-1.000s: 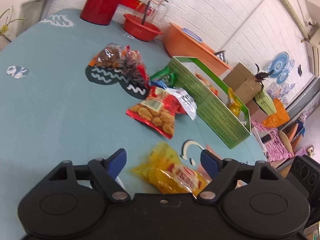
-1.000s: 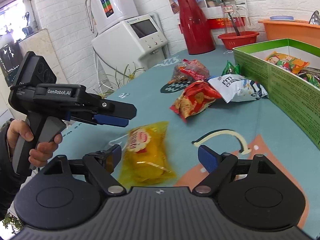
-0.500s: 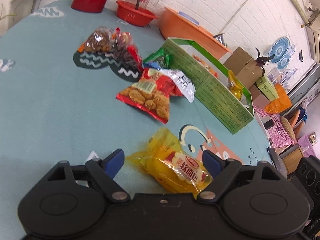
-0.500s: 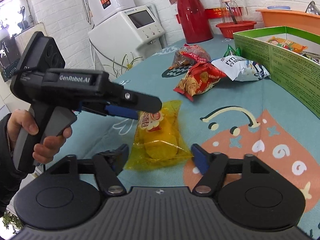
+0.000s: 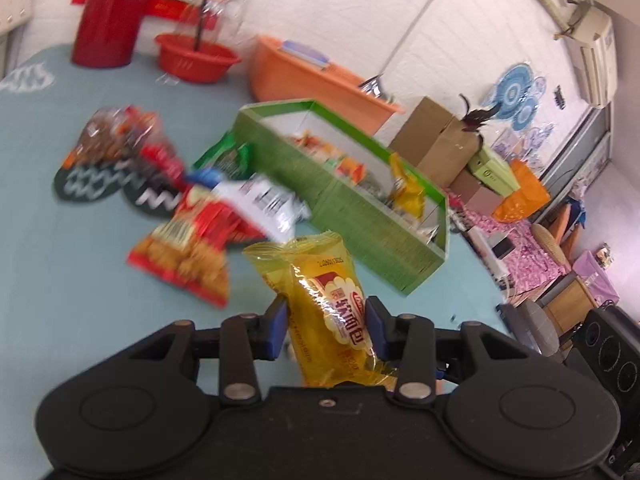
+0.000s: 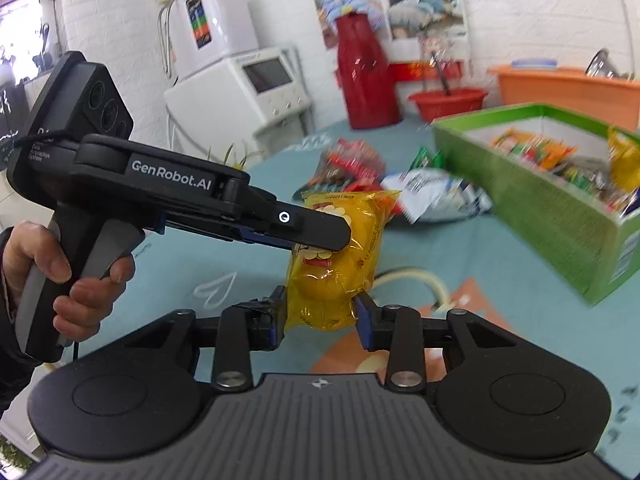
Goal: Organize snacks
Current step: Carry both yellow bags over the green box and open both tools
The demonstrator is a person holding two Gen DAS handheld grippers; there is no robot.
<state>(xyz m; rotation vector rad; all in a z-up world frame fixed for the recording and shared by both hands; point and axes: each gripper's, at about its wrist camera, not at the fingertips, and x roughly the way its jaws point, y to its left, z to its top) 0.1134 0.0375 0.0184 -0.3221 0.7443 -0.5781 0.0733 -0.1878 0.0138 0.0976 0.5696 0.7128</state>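
Note:
A yellow bread packet (image 5: 326, 304) is lifted off the teal table. My left gripper (image 5: 326, 324) is shut on it, and my right gripper (image 6: 320, 314) is shut on its lower end (image 6: 332, 276). The left gripper's body (image 6: 172, 196) crosses the right wrist view from the left. A green open box (image 5: 360, 216) with several snacks inside stands to the right, also in the right wrist view (image 6: 552, 204). A red snack bag (image 5: 188, 248), a white packet (image 5: 264, 204), a green packet (image 5: 228, 160) and a dark bag (image 5: 116, 136) lie on the table.
A red thermos (image 5: 112, 16), a red bowl (image 5: 194, 56) and an orange basin (image 5: 316, 80) stand at the table's far edge. A white appliance (image 6: 240, 80) stands beyond the table. Cardboard boxes (image 5: 440, 144) and chairs are off the right side.
Both grippers have closed on the yellow packet and lifted it off the table. It now stands upright between the fingers. The view has swung toward the green box.

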